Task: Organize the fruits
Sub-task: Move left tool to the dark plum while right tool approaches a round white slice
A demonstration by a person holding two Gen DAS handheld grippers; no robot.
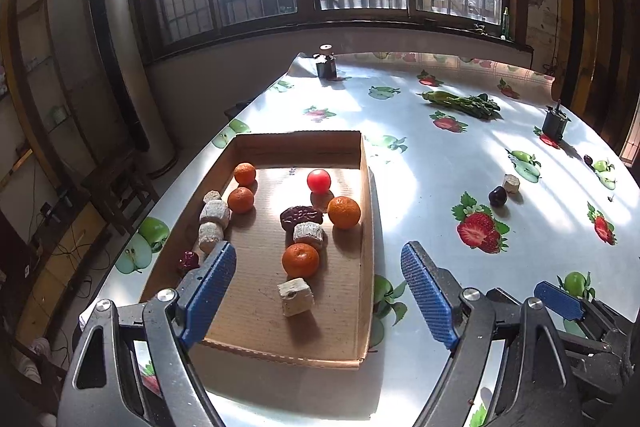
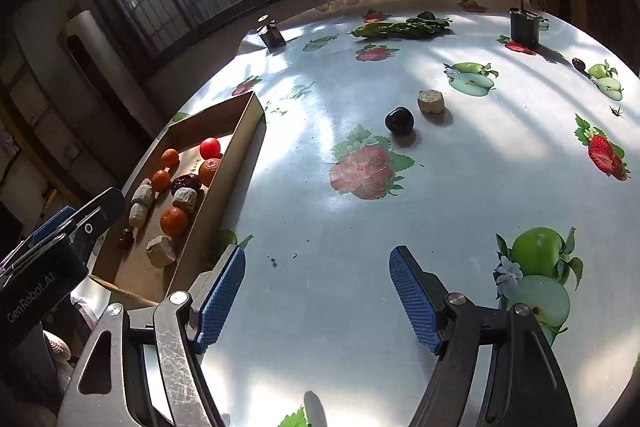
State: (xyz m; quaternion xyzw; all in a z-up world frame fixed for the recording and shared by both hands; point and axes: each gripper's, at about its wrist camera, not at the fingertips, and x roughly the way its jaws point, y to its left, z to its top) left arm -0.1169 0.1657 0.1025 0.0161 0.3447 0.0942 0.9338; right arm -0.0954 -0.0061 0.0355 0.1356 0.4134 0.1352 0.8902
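From your left wrist view, the left gripper [image 1: 316, 291] hangs over the near end of the cardboard tray [image 1: 367, 227] with its blue fingers [image 1: 210, 291] spread wide and nothing between them. The tray already holds four oranges, one of them right below you [image 1: 301, 259], plus a red tomato [image 1: 319, 181], a dark red date [image 1: 300, 217] and several beige chunks [image 1: 295, 296]. Out on the tabletop [image 1: 440, 163] a dark plum [image 1: 497, 196] and another beige piece [image 1: 511, 183] sit touching, well apart from the tray. Over in your right wrist view, the right gripper [image 2: 316, 295] is open and empty too, pointing down at bare tabletop with the dark plum [image 2: 399, 121] and its beige neighbour [image 2: 431, 101] ahead of it, and another small dark fruit [image 2: 579, 63] farther off to the right. My guess at the trouble from here: that plum is round and glossy on a slick vinyl cloth, so an off-centre pinch could squirt it away, or you nudge the beige piece since they touch. The tray wall is also low, so a sloppy drop might roll an orange out. Only readable writing is "GenRobot.AI" on the left gripper's body [image 2: 30, 301], seen at the left edge.
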